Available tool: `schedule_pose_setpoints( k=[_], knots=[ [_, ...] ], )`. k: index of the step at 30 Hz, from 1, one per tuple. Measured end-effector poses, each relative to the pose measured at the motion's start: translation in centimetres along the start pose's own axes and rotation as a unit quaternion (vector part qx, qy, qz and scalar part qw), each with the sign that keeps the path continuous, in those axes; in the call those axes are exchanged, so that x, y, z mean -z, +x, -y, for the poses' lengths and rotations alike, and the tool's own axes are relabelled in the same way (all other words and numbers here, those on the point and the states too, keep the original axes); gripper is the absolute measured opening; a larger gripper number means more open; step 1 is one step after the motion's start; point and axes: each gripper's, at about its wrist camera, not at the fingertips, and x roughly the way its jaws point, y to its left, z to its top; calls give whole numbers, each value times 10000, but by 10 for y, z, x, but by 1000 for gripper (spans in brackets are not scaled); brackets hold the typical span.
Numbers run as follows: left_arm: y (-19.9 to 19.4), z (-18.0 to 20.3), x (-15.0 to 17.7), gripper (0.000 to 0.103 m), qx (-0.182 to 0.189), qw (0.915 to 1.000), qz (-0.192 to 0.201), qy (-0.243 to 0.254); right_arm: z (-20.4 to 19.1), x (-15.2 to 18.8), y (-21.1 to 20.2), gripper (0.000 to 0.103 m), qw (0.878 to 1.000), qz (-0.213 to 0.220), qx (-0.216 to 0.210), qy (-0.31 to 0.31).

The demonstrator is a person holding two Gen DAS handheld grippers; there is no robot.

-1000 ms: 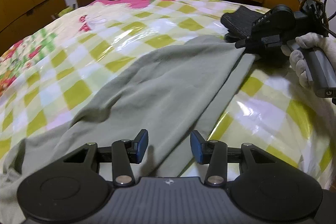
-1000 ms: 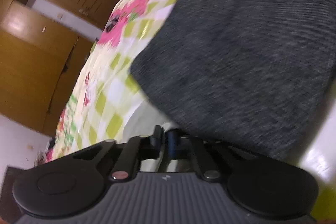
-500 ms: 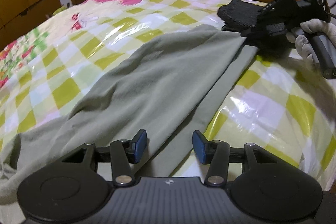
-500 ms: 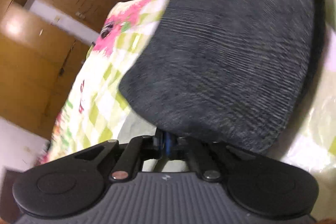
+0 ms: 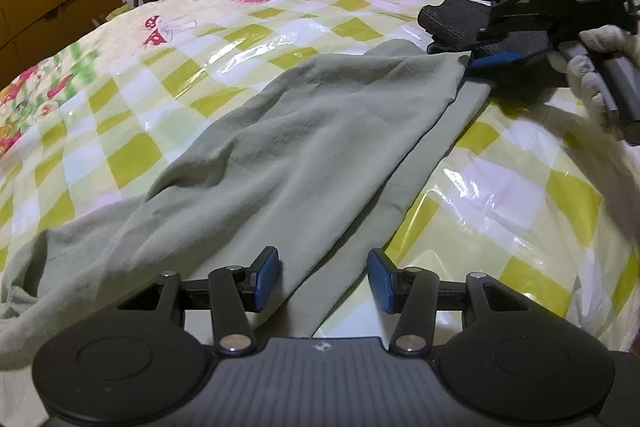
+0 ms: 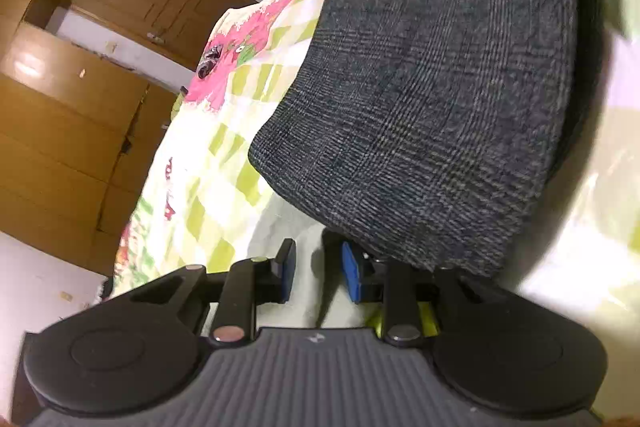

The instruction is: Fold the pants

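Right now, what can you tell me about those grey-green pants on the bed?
The grey-green pants look like thin, soft cloth, plain and slightly wrinkled. They lie flat on the checked bed cover, folded lengthwise so one leg lies over the other, with the lower layer showing as a strip along the right edge. The far end reaches the right claw, whose jaws are opening beside it. The near end bunches loosely at the left, passing under the open left claw.
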Motion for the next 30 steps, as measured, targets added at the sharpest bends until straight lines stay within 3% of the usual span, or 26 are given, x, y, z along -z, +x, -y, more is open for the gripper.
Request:
schedule_pose_setpoints(
  k=[4,6,12,16,19,22,24,26,28,30],
  knots=[
    [-1,0,3,63,-40,10000,-39,24,3,1,16,21,9998,-38,151,109],
    [-4,-2,4,63,-51,10000,-25,12,0,4,6,4,9999,83,5,133],
    [-8,-9,8,63,-64,10000,6,1,-2,17,-41,3,9985,462,-260,-94],
    [-8,-10,13,63,-90,10000,-30,-30,21,20,-25,4,9994,174,290,39],
    [-11,-12,15,63,-89,9999,-29,-73,29,31,-24,8,9990,97,117,417],
    [-12,-13,16,64,-102,9999,-19,-55,22,36,-25,12,9993,127,-160,302],
    [-13,-14,16,64,-130,9999,-30,-42,17,29,-22,18,9992,333,215,8],
    [-15,-15,15,64,-170,9998,-16,-70,24,17,-18,12,9974,451,553,-28],
    [-15,-16,15,64,-175,9998,-10,-126,34,8,-17,4,9976,417,479,276],
    [-13,-15,15,64,-163,9998,-53,-141,32,8,-18,2,9967,516,627,22]
  ],
)
